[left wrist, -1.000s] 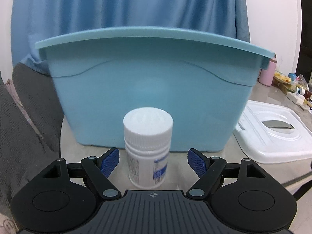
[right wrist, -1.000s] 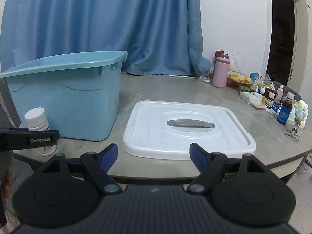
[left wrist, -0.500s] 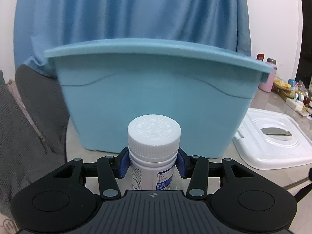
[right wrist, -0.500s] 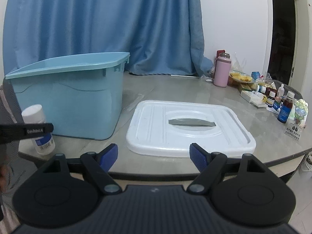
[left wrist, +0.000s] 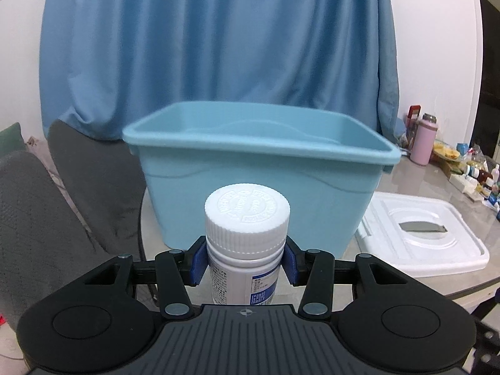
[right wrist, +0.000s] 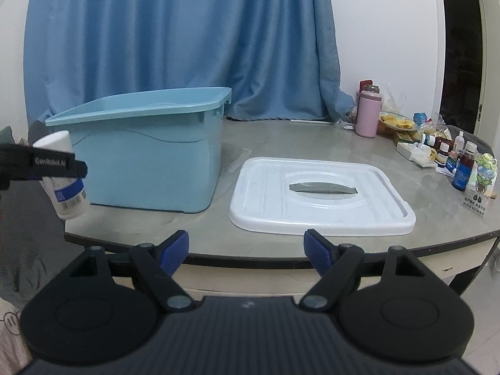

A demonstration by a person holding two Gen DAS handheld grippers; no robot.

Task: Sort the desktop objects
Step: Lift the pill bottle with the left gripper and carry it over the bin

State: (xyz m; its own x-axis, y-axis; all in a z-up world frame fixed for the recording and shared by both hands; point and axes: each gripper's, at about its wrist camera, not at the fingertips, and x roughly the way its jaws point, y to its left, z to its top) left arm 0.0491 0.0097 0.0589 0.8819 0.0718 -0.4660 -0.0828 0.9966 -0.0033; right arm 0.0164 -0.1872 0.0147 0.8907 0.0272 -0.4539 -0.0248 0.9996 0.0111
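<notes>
Left wrist view: the left gripper (left wrist: 246, 261) clamps a white pill bottle (left wrist: 246, 243) just under its cap, held upright in front of the blue bin (left wrist: 262, 184); a white lid (left wrist: 422, 234) lies right of the bin. Right wrist view: the right gripper (right wrist: 247, 251) stands wide and empty, near the table (right wrist: 312, 143) edge; the bottle (right wrist: 67, 184) hangs left of the bin (right wrist: 140, 156), off the table.

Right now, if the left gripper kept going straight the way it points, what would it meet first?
Probably the near wall of the blue bin, straight ahead of the held bottle; depth is hard to judge.
</notes>
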